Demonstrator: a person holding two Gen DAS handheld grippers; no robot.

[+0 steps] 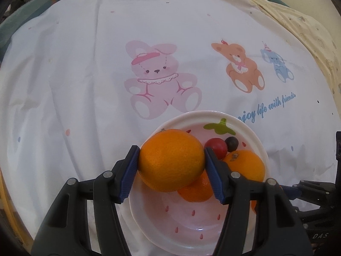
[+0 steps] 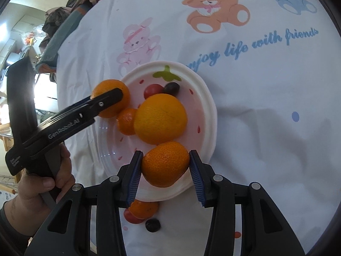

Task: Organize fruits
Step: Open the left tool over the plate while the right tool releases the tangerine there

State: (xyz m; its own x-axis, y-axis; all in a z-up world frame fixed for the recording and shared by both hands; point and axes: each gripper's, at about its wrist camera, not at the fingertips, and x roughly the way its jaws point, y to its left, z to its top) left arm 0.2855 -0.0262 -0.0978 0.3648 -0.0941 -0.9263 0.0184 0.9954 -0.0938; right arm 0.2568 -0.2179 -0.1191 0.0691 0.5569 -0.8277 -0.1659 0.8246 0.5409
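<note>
My left gripper (image 1: 171,160) is shut on a large orange (image 1: 170,160), held over the near-left rim of a white plate (image 1: 259,143) with a strawberry print. My right gripper (image 2: 165,164) is shut on a mandarin (image 2: 165,163) above the plate's (image 2: 210,115) near rim. On the plate lie a big orange (image 2: 161,118), a small mandarin (image 2: 126,121), a red fruit (image 2: 152,90) and a dark grape (image 2: 171,88). The right wrist view also shows the left gripper (image 2: 110,100) at the plate's left side with its orange (image 2: 106,87).
On the cloth just in front of the plate lie another mandarin (image 2: 142,209), a red fruit (image 2: 132,217) and a dark grape (image 2: 152,225). A white cloth (image 1: 85,74) printed with bears covers the table. A person's hand (image 2: 42,183) grips the left tool's handle. Clutter sits past the table's left edge.
</note>
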